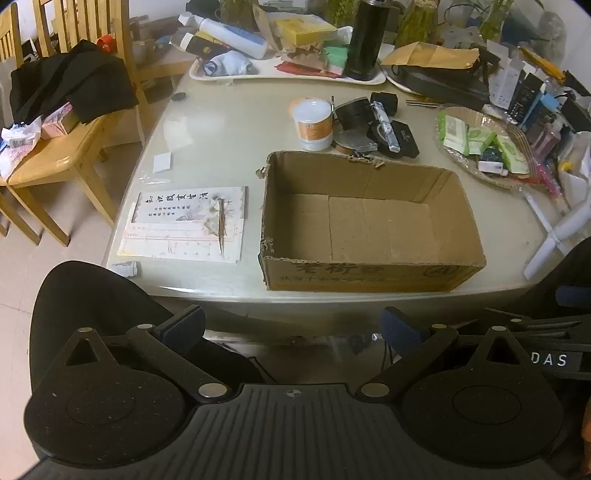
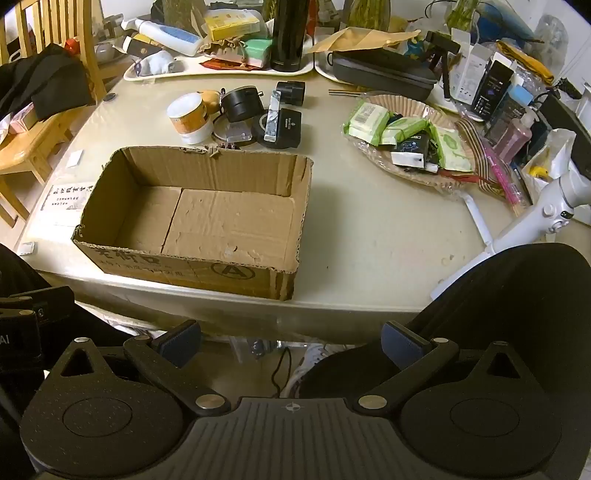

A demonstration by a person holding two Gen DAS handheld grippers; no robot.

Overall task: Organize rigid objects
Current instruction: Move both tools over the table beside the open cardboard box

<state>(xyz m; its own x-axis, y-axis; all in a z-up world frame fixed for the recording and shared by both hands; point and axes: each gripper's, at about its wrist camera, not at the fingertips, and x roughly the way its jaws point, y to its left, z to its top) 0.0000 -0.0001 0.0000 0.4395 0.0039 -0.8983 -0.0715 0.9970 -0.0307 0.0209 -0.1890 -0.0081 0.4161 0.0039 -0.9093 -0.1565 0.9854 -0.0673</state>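
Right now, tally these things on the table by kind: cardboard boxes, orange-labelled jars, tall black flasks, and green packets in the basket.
Cardboard box: 1
Orange-labelled jar: 1
Tall black flask: 1
Green packets: 3
Total: 6

A wooden chair (image 1: 55, 162) draped with black clothing (image 1: 70, 81) stands beside the table (image 1: 221, 122).
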